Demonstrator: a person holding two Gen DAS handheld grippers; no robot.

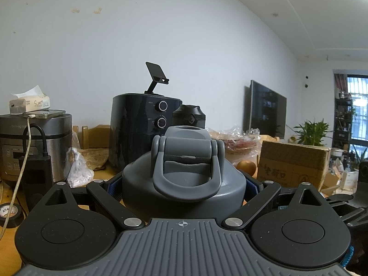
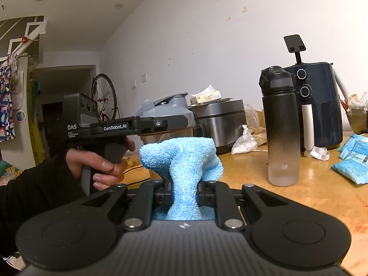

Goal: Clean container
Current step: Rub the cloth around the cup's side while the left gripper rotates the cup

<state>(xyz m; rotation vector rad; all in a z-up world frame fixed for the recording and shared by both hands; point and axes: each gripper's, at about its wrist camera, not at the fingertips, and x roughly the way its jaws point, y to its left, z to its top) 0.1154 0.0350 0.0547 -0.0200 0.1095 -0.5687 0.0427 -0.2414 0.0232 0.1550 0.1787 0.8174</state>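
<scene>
My left gripper [image 1: 183,189] is shut on a container with a grey lid [image 1: 184,179] that has a loop handle and a flip spout. In the right wrist view the same container [image 2: 166,124] shows a grey lid over a clear brownish body, held by the left gripper [image 2: 147,126] above the wooden table [image 2: 299,197]. My right gripper [image 2: 184,194] is shut on a bunched light-blue microfibre cloth [image 2: 184,158], which stands just in front of and below the container. Whether cloth and container touch is not clear.
A black-to-clear water bottle [image 2: 281,126] stands on the table to the right. Behind are a dark air fryer [image 2: 319,105], a steel rice cooker [image 2: 220,122], a small plastic bag [image 2: 245,142] and blue packets [image 2: 354,158]. A cardboard box [image 1: 292,163] sits at the right.
</scene>
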